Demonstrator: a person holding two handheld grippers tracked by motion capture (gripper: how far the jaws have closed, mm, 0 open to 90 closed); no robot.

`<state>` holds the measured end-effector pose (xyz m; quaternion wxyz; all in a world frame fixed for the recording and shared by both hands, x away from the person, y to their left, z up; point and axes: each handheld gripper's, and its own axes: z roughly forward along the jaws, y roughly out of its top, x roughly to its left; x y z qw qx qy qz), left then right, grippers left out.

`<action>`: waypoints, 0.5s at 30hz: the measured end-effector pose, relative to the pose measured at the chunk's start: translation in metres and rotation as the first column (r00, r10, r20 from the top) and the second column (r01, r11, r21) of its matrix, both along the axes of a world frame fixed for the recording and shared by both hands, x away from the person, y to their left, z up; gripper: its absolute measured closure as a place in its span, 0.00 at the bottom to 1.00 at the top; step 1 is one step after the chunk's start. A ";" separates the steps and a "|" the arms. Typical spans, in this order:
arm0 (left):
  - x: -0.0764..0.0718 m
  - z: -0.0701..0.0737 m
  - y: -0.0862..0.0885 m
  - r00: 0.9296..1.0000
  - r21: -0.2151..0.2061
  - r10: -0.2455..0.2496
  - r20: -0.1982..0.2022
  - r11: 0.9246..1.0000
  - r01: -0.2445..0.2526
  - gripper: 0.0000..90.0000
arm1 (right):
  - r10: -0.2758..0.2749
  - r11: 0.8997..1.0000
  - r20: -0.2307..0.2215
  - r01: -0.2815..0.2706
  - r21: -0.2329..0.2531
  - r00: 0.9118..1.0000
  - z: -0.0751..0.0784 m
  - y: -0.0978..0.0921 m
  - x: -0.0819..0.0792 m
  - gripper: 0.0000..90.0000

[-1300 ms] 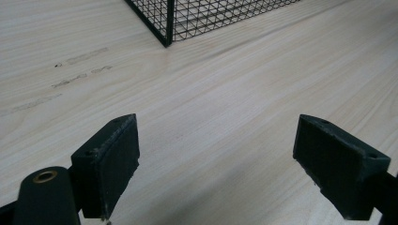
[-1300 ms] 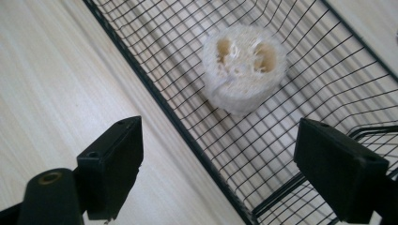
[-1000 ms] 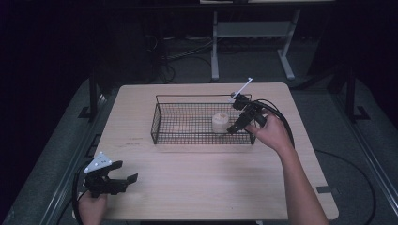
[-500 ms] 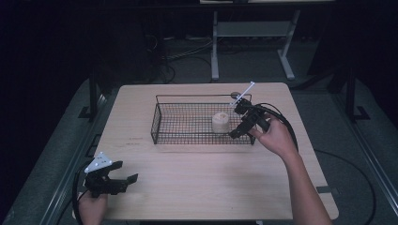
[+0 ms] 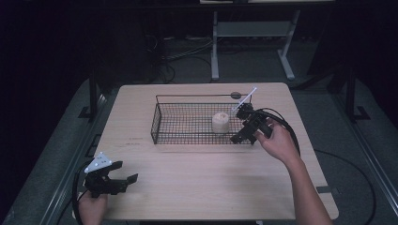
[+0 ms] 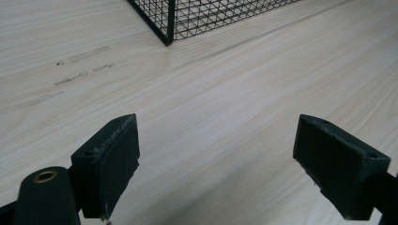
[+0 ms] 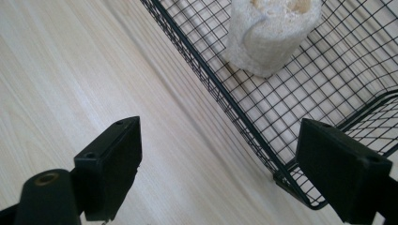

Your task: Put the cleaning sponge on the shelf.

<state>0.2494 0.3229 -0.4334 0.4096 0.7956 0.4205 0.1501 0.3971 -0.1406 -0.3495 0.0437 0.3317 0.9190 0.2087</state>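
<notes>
My right gripper (image 5: pixel 245 132) sits at the near right corner of the wire basket (image 5: pixel 178 136), jaws spread wide with nothing between them; in the right gripper view the basket's near rim and corner (image 7: pixel 281 173) run across the gap between the two black pads, one pad over bare wood and the other over the mesh. A pale, rough loofah piece (image 5: pixel 220 122) stands upright on the basket floor, toward the basket's right half, and from my right gripper it sits just beyond the rim (image 7: pixel 270 33), apart from both jaws. My left gripper (image 5: pixel 123 182) hangs well short of the basket, off its near left corner near the counter's (image 5: pixel 197 187) front edge, with its jaws also spread and empty; its own view looks over plain light wood to the basket's near left corner (image 6: pixel 169 33). A small dark disc (image 5: pixel 235 95) lies on the counter just behind the basket's far right corner.
</notes>
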 end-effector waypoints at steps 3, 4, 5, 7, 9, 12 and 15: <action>0.000 0.000 0.000 1.000 -0.001 -0.001 0.000 1.000 0.001 0.15 | 0.002 1.000 0.009 -0.002 0.002 1.000 -0.001 -0.002 -0.002 0.16; 0.000 0.000 0.000 1.000 -0.001 -0.001 0.000 1.000 0.001 0.15 | 0.002 1.000 0.009 -0.002 0.002 1.000 -0.001 -0.002 -0.002 0.16; 0.000 0.000 0.000 1.000 -0.001 -0.001 0.000 1.000 0.001 0.15 | 0.001 1.000 0.008 -0.001 0.004 1.000 -0.002 -0.003 -0.004 0.16; 0.000 0.000 0.000 1.000 0.000 -0.001 0.000 1.000 0.001 0.15 | -0.002 1.000 0.007 0.002 -0.002 1.000 -0.003 -0.004 -0.006 0.16; 0.000 0.000 0.000 1.000 0.000 0.000 0.000 1.000 0.000 0.15 | -0.002 1.000 0.009 0.002 -0.001 1.000 -0.005 -0.005 -0.008 0.16; 0.000 0.000 -0.001 1.000 0.000 -0.002 0.000 1.000 0.002 0.15 | -0.002 1.000 0.004 0.002 -0.006 1.000 -0.006 -0.006 -0.010 0.16; 0.000 0.000 -0.001 1.000 0.000 -0.003 -0.001 1.000 0.003 0.15 | -0.007 1.000 0.005 0.007 -0.007 1.000 -0.008 -0.010 -0.014 0.16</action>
